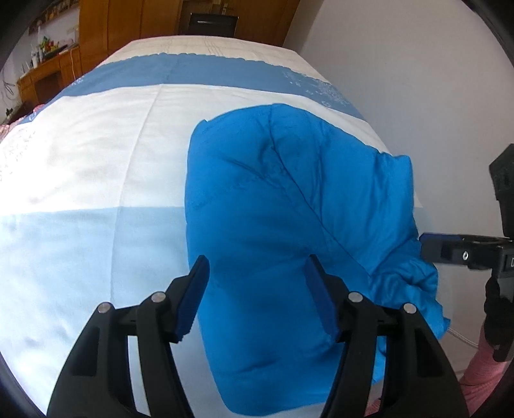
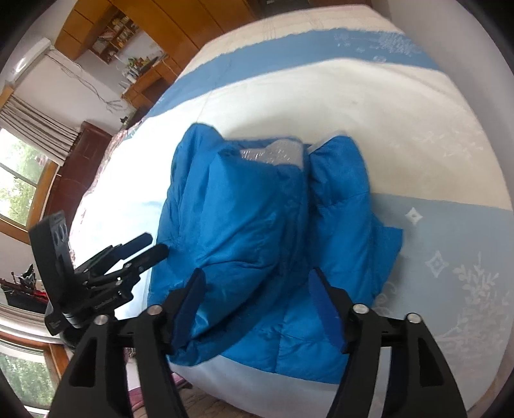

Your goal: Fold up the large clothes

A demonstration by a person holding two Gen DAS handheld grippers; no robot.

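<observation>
Wooden cupboards line the far wall behind a bed covered in blue and white bands. On it lies a bright blue padded jacket, partly folded. Both the left gripper and the right gripper hover above it, jaws spread wide, gripping nothing.

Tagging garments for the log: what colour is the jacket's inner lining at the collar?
Silvery grey, against the bright blue jacket; lining shows best in the right wrist view.
</observation>
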